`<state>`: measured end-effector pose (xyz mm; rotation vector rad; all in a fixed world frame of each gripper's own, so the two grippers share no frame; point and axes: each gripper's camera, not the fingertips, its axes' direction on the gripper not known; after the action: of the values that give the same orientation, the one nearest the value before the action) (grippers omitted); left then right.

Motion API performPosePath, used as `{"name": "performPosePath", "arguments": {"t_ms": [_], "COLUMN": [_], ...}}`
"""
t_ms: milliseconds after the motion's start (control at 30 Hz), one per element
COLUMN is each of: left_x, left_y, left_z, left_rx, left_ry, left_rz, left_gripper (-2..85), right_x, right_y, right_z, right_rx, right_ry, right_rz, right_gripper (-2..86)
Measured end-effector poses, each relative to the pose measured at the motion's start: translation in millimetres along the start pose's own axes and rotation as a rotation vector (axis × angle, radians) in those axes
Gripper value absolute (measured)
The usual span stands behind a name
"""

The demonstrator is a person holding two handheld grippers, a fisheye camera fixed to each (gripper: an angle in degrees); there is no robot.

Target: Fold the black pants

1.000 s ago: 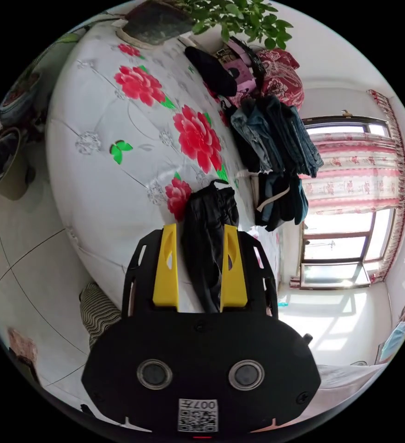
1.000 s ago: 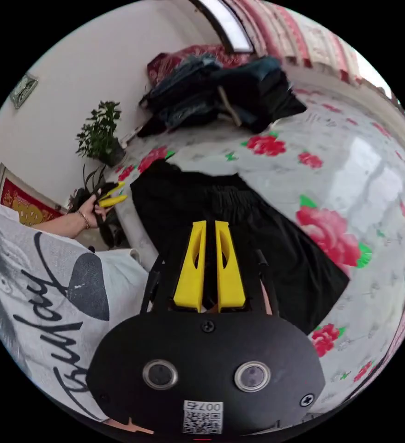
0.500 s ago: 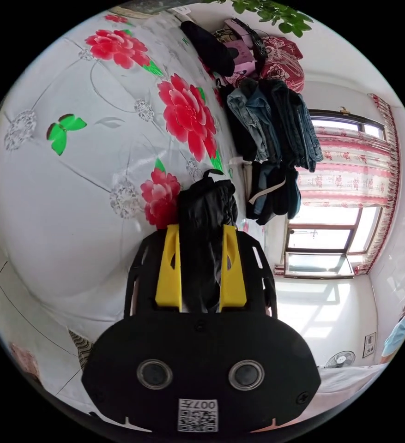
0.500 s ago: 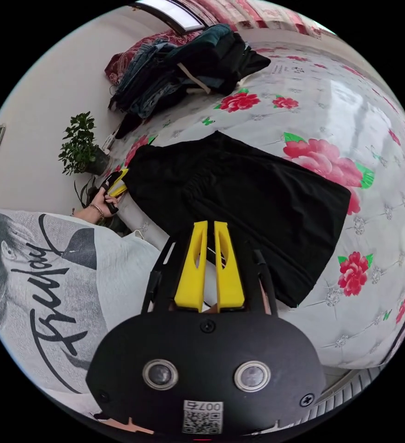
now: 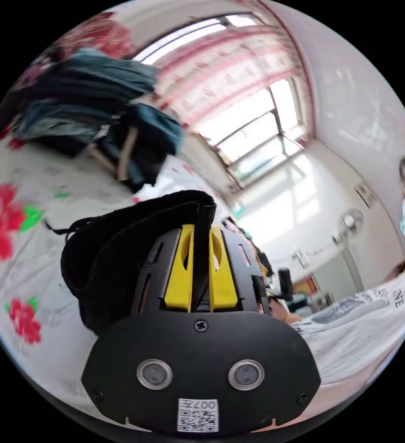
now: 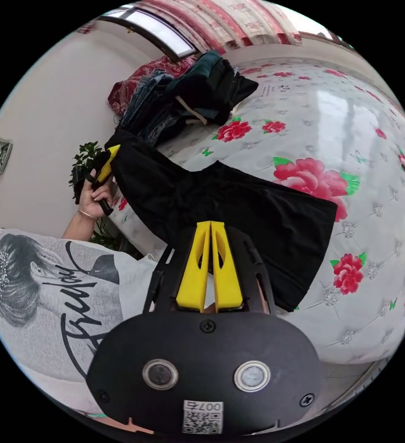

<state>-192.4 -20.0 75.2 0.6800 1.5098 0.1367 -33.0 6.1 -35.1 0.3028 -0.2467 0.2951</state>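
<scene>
White glossy quilted bedspread (image 6: 350,115), printed with red flowers and green leaves, covers the bed and is the largest surface in the right gripper view; tufted buttons dimple it. Black pants (image 6: 239,217), matte soft fabric, lie mostly spread flat on the bedspread, one end lifted off the bed and rising toward the left tongs (image 6: 106,159), held in a hand (image 6: 93,196) at the bed's edge. Left gripper view: left tongs (image 5: 201,258), yellow jaws on a black body, pinch a thin fold of the black pants (image 5: 119,240) between both jaws; the cloth drapes over the tongs' left side in a rounded bunch, a thin black cord loop trailing off toward the bedspread (image 5: 36,240). Right tongs (image 6: 210,265), same yellow jaws, pressed together with almost no gap; the near edge of the pants sits right at and behind the jaw tips, but whether cloth is caught between them cannot be told. Pile of folded clothes (image 6: 184,101), denim blues and dark teal, stacked at the far side of the bed, well apart from the pants; also seen blurred in the left gripper view (image 5: 87,101). Person's white printed shirt (image 6: 50,295) beside the bed. Potted green plant (image 6: 84,159) just behind the hand.
</scene>
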Motion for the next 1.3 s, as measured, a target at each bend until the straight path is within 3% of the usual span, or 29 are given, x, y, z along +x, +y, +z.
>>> {"name": "performPosePath", "arguments": {"t_ms": [100,200,300,433,533,733,867,1067,1167,1300], "left_x": [64.3,106.0,116.3,86.7,29.7,-34.6,-39.5,-59.9,-56.4,-40.9], "left_y": [9.2,52.2,88.6,108.5,119.5,151.5,171.6,203.5,200.1,197.5], "left_z": [114.1,220.9,258.2,248.0,223.4,206.9,262.1,351.8,351.8,335.2], "left_rx": [-0.229,-0.514,-0.596,-0.587,-0.549,-0.525,-0.618,-0.795,-0.751,-0.659], "left_ry": [0.172,0.222,0.226,0.130,0.013,-0.134,-0.118,-0.228,-0.278,-0.181], "left_rz": [0.195,0.330,0.368,0.336,0.177,0.007,0.047,0.086,0.120,0.206], "left_gripper": [5.9,10.2,12.5,12.5,12.0,12.0,12.6,10.5,2.8,-0.6], "right_x": [46.2,95.1,130.9,152.0,160.2,150.9,140.2,146.0,132.2,145.6], "right_y": [18.3,45.3,70.8,81.3,72.0,5.6,-67.4,-114.3,-107.8,-91.9], "right_z": [-26.2,-41.5,-45.6,-39.0,-31.7,-12.4,15.5,98.0,64.9,-0.8], "right_rx": [0.091,0.164,0.215,0.215,0.194,0.092,-0.018,-0.366,-0.196,0.048], "right_ry": [0.018,-0.027,-0.065,-0.081,-0.066,0.030,0.101,0.207,0.325,0.337], "right_rz": [0.147,0.316,0.445,0.480,0.458,0.254,0.073,-0.079,-0.206,-0.127], "right_gripper": [-0.2,0.0,0.6,2.5,4.2,7.1,8.4,8.3,7.5,8.4]}}
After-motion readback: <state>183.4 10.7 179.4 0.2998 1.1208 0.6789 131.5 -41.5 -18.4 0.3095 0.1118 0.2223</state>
